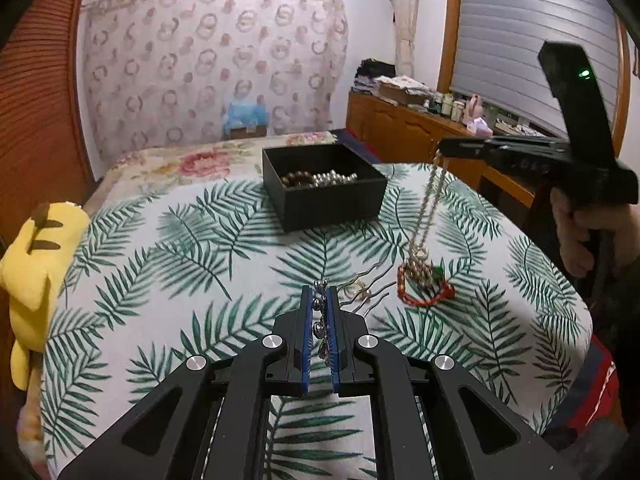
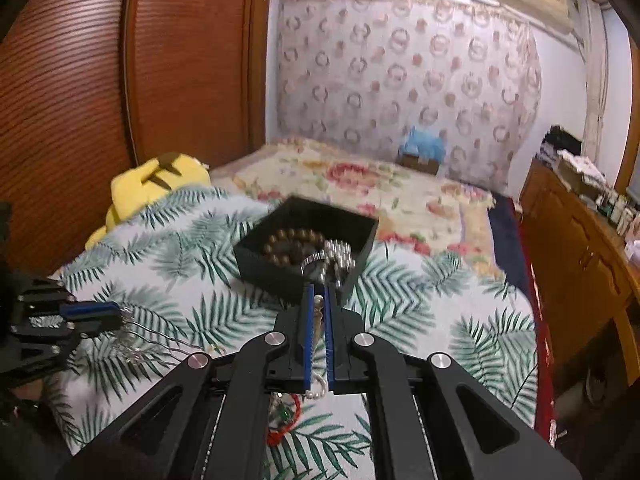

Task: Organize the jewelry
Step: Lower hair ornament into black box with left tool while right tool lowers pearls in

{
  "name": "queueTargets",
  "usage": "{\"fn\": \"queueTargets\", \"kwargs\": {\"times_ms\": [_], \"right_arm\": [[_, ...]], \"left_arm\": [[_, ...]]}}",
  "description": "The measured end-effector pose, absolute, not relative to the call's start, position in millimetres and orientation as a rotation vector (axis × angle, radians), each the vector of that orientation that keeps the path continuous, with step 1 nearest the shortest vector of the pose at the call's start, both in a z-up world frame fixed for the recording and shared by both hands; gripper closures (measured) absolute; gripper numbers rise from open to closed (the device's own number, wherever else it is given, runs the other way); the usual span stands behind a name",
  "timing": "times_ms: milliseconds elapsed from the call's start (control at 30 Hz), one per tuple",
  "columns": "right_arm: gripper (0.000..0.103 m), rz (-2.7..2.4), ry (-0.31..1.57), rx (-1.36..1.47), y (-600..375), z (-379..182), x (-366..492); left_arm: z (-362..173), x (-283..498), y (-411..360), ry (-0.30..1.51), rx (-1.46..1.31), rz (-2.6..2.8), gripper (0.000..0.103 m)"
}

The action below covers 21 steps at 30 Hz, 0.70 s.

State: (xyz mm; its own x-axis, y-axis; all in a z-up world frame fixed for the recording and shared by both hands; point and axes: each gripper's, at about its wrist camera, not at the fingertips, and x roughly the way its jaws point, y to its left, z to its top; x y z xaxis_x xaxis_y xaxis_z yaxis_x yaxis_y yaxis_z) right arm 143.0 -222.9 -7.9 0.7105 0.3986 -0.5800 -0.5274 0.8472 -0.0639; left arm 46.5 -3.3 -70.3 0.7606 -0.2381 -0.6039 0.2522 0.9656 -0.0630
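So the whole thing sits on a bed with a palm-leaf sheet (image 1: pixel 168 248), floral blanket (image 1: pixel 192 160) further back toward the far edge. A yellow plush toy (image 1: pixel 36 256) is slumped at the sheet's left edge, up against the wooden wardrobe (image 1: pixel 36 120).

Black open box (image 1: pixel 324 188) sits toward the far edge of the leaf sheet, roughly mid-width. Inside it there's a brown bead bracelet (image 2: pixel 294 244) and a pearly silver strand (image 2: pixel 340 252) bunched beside it.

Right gripper (image 1: pixel 442 148) is up in the air above the sheet's right side, clamped tight on a pearl necklace (image 1: pixel 428 216) that dangles straight down. Its lower end just reaches a little pile near the right edge: a red cord bracelet (image 1: pixel 424 300) with something green in it.

Left gripper (image 1: pixel 320 300) is low over the near-middle of the sheet, pinched closed on a silver hairpin (image 1: pixel 320 312), whose wavy prongs (image 1: pixel 368 288) stick out past the tips.
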Motion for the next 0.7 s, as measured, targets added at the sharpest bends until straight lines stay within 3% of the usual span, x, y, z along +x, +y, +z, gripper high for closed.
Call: {"fn": "queueTargets", "kwargs": {"times_ms": [700], "right_arm": [[0.097,0.509,0.416,-0.237,-216.1,91.6,155.3]], "left_arm": [[-27.2,103.3,3.2,0.571,0.042,-0.229,0.097]]}}
